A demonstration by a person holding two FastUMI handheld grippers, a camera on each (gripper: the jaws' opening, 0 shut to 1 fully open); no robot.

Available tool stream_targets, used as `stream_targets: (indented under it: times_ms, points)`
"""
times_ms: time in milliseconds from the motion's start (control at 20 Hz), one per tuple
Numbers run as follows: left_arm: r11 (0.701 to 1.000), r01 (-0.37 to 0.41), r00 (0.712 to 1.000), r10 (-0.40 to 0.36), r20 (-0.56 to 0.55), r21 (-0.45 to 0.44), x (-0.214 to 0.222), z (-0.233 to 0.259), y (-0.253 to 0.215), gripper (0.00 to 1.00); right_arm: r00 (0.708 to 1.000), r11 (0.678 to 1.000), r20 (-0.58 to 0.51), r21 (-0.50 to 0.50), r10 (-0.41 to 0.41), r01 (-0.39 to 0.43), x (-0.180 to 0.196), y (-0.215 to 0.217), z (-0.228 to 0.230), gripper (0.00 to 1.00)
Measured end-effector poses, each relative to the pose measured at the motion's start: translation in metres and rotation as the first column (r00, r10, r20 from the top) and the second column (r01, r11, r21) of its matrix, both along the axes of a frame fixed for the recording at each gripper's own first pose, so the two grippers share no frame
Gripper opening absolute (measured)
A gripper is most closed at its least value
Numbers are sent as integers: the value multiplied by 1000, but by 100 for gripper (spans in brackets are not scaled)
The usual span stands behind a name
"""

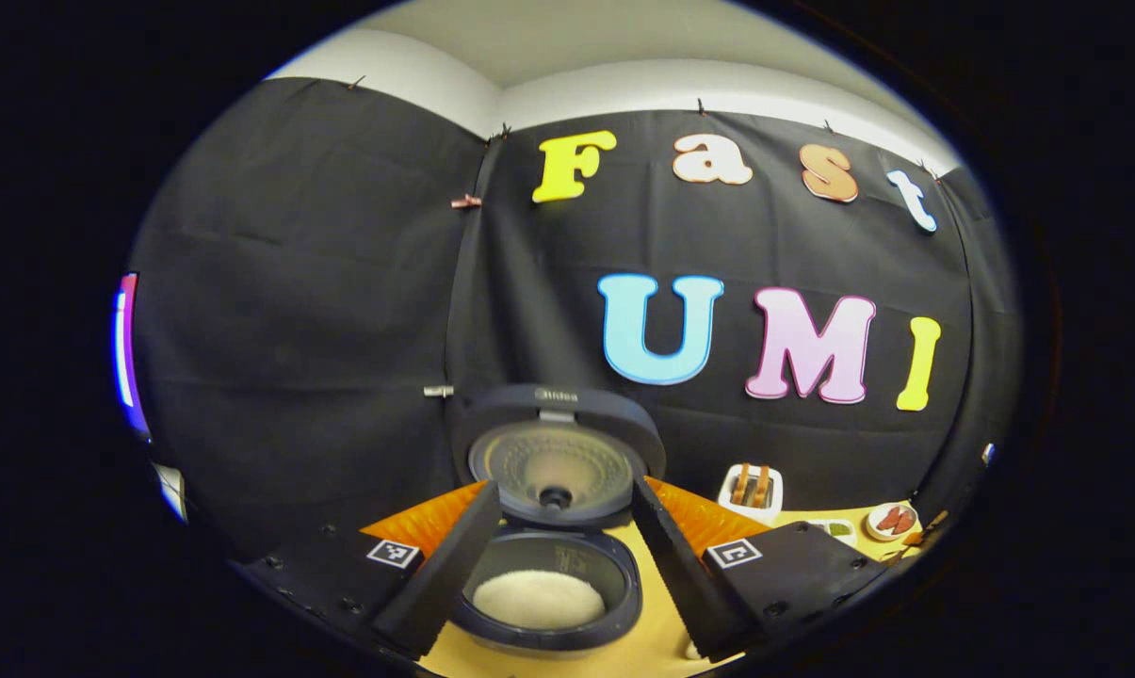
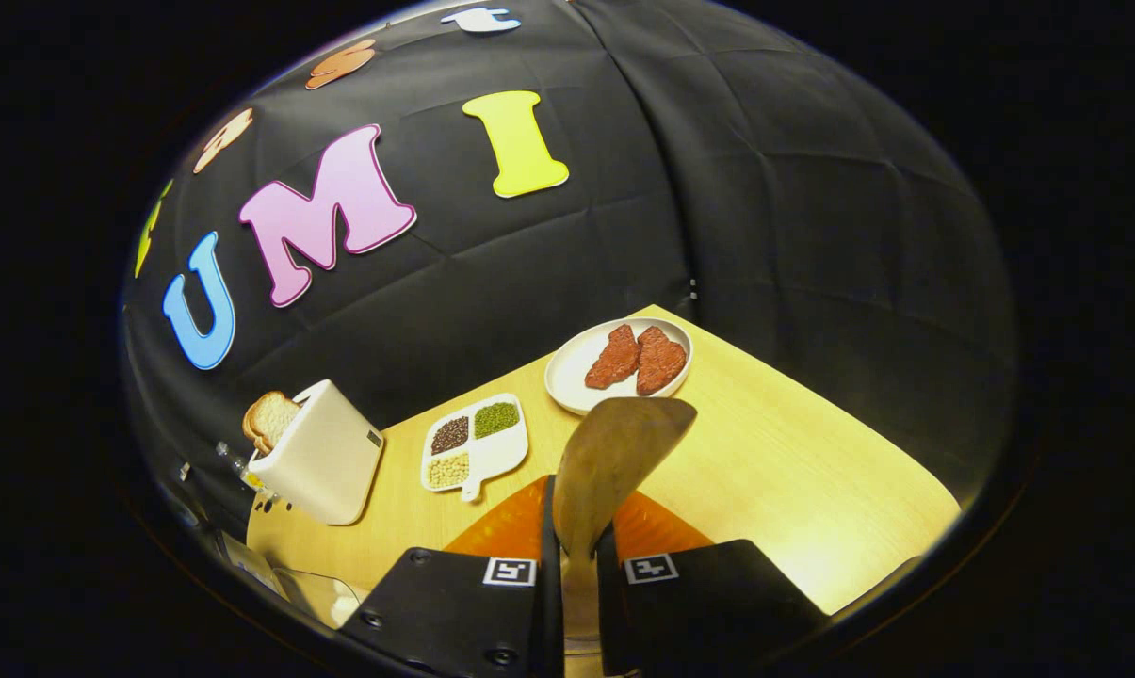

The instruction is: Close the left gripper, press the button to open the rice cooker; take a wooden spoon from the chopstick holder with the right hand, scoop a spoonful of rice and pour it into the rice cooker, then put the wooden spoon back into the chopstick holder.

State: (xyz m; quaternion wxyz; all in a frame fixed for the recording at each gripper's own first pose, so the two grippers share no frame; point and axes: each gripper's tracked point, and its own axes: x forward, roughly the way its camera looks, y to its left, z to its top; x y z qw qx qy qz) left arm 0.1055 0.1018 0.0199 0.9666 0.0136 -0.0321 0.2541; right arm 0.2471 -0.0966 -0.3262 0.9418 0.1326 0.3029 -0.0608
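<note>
Your right gripper (image 2: 576, 565) is clamped on the wooden spoon (image 2: 614, 461), whose bowl rises just ahead of the fingers, over the table (image 2: 793, 471). Your left gripper (image 1: 558, 574) stands wide apart and empty, framing the rice cooker (image 1: 553, 565), lid up, white rice (image 1: 539, 598) inside. The lid's lettering is too small to read. The spoon's handle end is hidden between the fingers.

Left gripper (image 1: 556, 574) jaws spread wide; right gripper (image 2: 575, 574) jaws apparently clamped, nearly closed.
</note>
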Motion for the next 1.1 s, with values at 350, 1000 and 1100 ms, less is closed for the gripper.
stream_targets:
  times_ms: [350, 1000, 1100]
  points:
    - [991, 51, 994, -63, 92, 125, 35, 44, 21, 94, 999, 996, -3, -73, 48, -48, -45, -9, 39, 99]
    - [971, 145, 979, -168, 115, 189, 128, 55, 74, 92, 998, 989, 34, -140, 61, -56, -164, -5, 125, 99]
    - [974, 148, 984, -162, 71, 170, 133, 43, 83, 94, 995, 984, 42, -160, 91, -83, -168, 6, 128, 99]
